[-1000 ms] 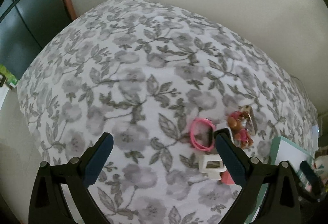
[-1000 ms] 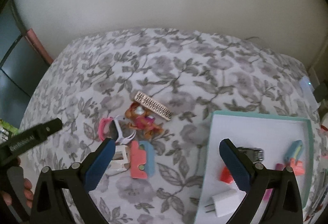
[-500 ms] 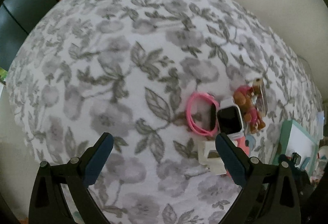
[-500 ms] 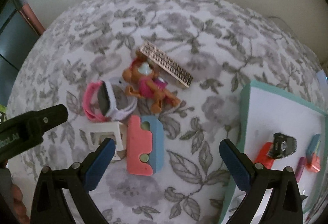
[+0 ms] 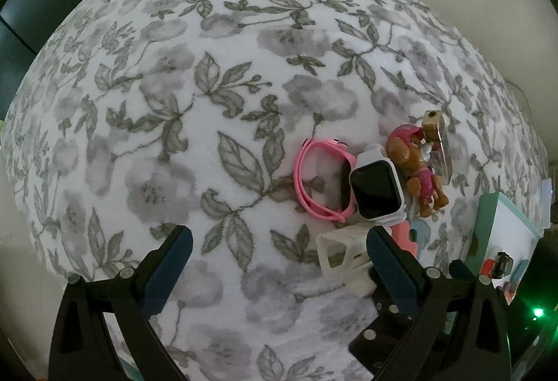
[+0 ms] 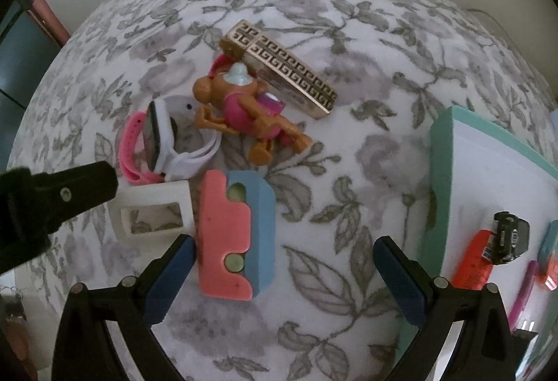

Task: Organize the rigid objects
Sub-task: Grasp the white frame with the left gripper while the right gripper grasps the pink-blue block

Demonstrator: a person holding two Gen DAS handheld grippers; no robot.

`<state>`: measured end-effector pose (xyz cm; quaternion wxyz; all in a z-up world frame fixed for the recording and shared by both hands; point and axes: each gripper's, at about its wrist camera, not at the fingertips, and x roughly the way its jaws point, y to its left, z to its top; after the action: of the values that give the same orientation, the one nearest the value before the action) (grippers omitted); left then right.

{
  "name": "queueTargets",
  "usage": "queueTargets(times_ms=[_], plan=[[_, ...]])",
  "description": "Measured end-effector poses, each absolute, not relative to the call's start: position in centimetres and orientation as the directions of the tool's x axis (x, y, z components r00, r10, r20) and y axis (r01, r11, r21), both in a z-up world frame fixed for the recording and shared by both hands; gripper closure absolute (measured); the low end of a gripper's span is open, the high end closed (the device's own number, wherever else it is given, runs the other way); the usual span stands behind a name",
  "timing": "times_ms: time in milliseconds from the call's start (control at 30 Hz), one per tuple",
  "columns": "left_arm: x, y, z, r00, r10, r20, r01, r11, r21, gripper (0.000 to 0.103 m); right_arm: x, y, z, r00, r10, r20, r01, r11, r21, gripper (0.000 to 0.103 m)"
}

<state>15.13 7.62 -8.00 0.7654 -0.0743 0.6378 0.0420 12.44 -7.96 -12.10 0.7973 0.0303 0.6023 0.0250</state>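
While both grippers hang wide open and empty, a pink-and-blue foam block (image 6: 233, 231) lies on the flowered bedspread (image 6: 314, 15) between the right gripper (image 6: 282, 273) fingers.

Six loose things wait in a cluster left of the teal tray (image 6: 440, 178): one foam block, one white frame (image 6: 153, 212), one white watch (image 5: 378, 189), one pink watch (image 5: 315, 182), one toy dog (image 6: 244, 105) and one gold bar (image 6: 279, 70). Judged light and slightly squashy, the block should take a grip across its long sides. Beside the frame, the left gripper (image 5: 279, 262) holds nothing.
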Motion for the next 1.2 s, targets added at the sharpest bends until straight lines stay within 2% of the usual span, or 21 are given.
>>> queueTargets(times_ms=[133, 267, 567, 933, 1033, 1133, 1200], plan=[[15.1, 7.1, -8.1, 0.18, -0.034, -0.983, -0.146, 0.987, -0.061, 0.003, 12.2, -7.7, -12.6, 0.283, 0.065, -0.957, 0.002, 0.998, 0.068, 0.002], [15.3, 6.5, -8.3, 0.176, -0.036, -0.984, -0.128, 0.99, -0.059, 0.003, 12.3, -8.4, -12.4, 0.306, 0.052, -0.951, 0.023, 0.998, 0.062, 0.013], [15.7, 4.8, -9.9, 0.149, -0.063, -0.987, -0.106, 0.991, -0.08, 0.003, 12.8, -9.9, -12.3, 0.325, 0.041, -0.945, 0.049, 0.997, 0.06, 0.023], [15.7, 2.2, -11.1, 0.152, -0.039, -0.988, -0.076, 0.996, -0.051, 0.003, 12.6, -9.7, -12.3, 0.345, 0.039, -0.938, 0.04, 0.998, 0.056, 0.026], [16.1, 2.4, -11.6, 0.15, -0.03, -0.988, -0.074, 0.996, -0.041, 0.004, 12.6, -9.8, -12.1, 0.349, 0.012, -0.937, 0.044, 0.999, 0.029, 0.035], [16.0, 2.4, -11.6, 0.156, -0.034, -0.987, -0.072, 0.996, -0.045, 0.016, 12.6, -10.5, -11.9, 0.351, 0.008, -0.936, 0.061, 0.998, 0.032, 0.046], [16.1, 2.5, -11.6, 0.155, -0.05, -0.987, -0.076, 0.995, -0.062, 0.029, 12.6, -10.9, -11.8, 0.351, 0.011, -0.936, 0.07, 0.997, 0.038, 0.054]])
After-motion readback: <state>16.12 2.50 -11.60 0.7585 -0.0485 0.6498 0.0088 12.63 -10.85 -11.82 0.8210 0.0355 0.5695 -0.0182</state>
